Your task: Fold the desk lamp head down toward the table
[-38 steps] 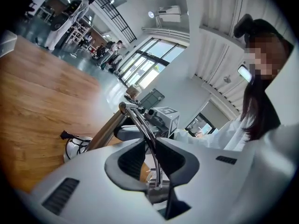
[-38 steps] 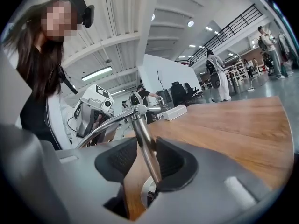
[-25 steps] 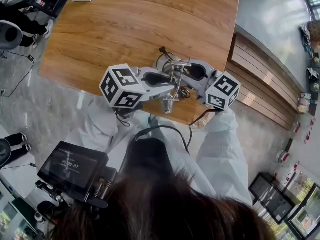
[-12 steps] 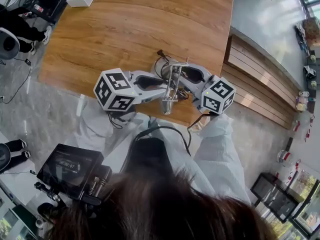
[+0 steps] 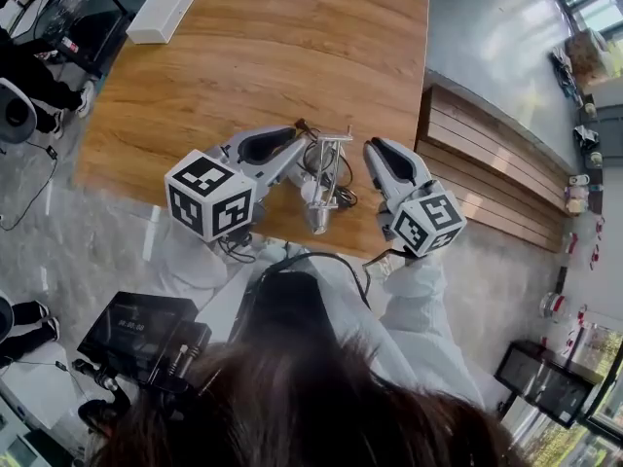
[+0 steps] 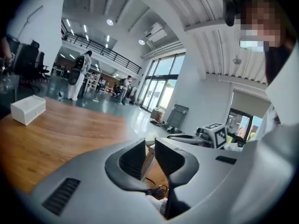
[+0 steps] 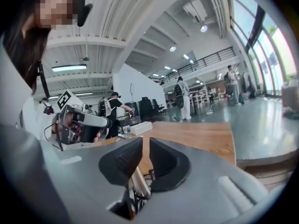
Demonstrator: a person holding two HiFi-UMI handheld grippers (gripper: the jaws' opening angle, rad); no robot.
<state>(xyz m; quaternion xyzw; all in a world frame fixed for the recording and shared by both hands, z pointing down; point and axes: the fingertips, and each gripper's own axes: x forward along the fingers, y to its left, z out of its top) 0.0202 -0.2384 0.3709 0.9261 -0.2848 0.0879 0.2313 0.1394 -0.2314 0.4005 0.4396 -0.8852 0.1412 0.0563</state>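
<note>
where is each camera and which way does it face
Head view: on the person's head, steeply down at the table, desk lamp, left tool, right tool; hair, white sleeves show.
Left gripper view: on that tool, facing across the table; own jaws show.
Right gripper view: on that tool, facing across the table; own jaws show.
Shared: both gripper views catch the white box and the other tool.

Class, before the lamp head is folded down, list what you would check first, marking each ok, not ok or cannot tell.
1. Left gripper grips the desk lamp: pale bar between its jaws, ok.
2. Right gripper grips something: jaws nearly together, nothing between, not ok.
3. Room under the lamp head: cannot tell.
4. Cable away from the lamp: coiled beside it, not ok.
5. White box far off on the table: ok.
</note>
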